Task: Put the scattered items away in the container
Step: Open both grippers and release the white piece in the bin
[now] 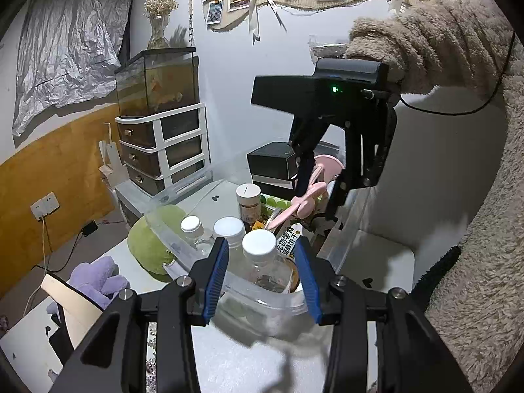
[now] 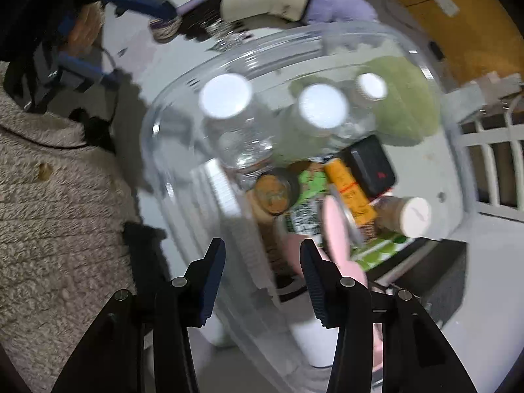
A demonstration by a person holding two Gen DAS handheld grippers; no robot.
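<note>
A clear plastic container (image 1: pixel 183 249) stands on the white table and holds white-capped bottles (image 1: pixel 259 245), a jar (image 1: pixel 249 199), snack packets and a pink hand fan (image 1: pixel 304 201). My left gripper (image 1: pixel 263 278) is open and empty at the container's near rim. My right gripper (image 2: pixel 262 278) is open above the container (image 2: pixel 170 124); in the left wrist view it (image 1: pixel 319 196) hangs over the fan. The pink fan (image 2: pixel 330 229) lies against the right finger, among the contents. The bottle caps (image 2: pixel 226 96) show through blur.
A green cushion (image 1: pixel 147 242) lies left of the container and a purple plush toy (image 1: pixel 98 281) nearer the table's left edge. A drawer unit (image 1: pixel 163 150) with a fish tank stands behind. A black box (image 1: pixel 275 163) sits behind the container. My fleece sleeve (image 1: pixel 458 49) fills the right.
</note>
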